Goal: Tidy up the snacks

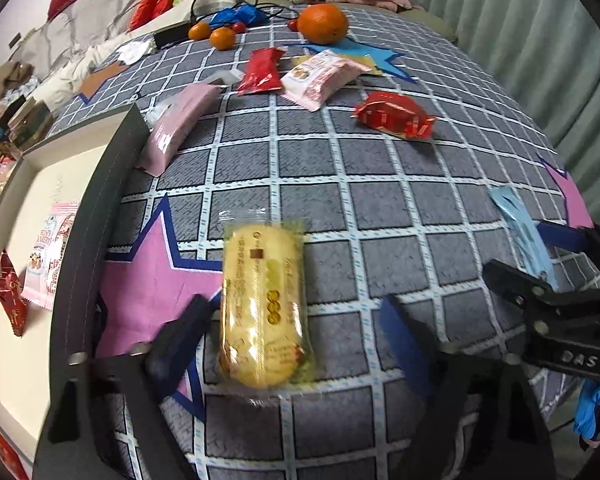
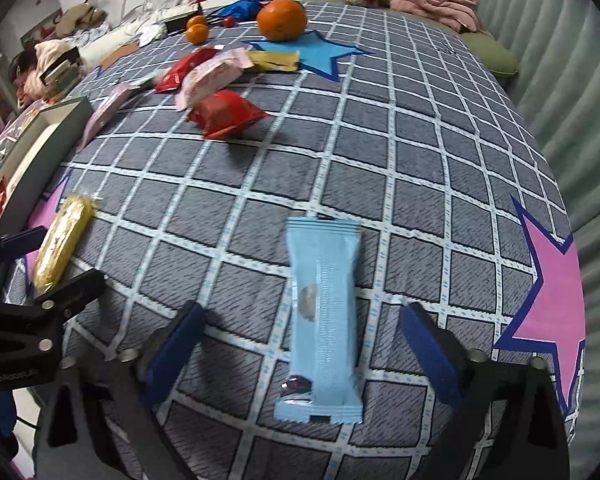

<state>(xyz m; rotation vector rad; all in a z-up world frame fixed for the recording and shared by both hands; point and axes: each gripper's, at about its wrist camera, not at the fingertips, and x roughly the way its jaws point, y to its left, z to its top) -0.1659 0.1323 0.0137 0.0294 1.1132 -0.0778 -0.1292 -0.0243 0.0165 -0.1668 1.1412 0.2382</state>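
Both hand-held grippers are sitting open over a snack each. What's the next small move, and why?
Probably close the left hand-held gripper on the yellow cookie pack: it lies lengthwise between the open fingers, right beside the tray that already holds snacks. The right hand-held gripper likewise straddles the light blue bar and could close too.

Before you: a table under a grey checked cloth (image 2: 380, 128) with star patches. On it lie a yellow biscuit packet (image 1: 262, 308), a light-blue bar wrapper (image 2: 324, 320), a red snack pack (image 2: 224, 114), pink-and-white packets (image 1: 320, 78), a large orange (image 1: 324, 24), two small mandarins (image 1: 212, 35) and a grey-rimmed tray (image 1: 100, 216).
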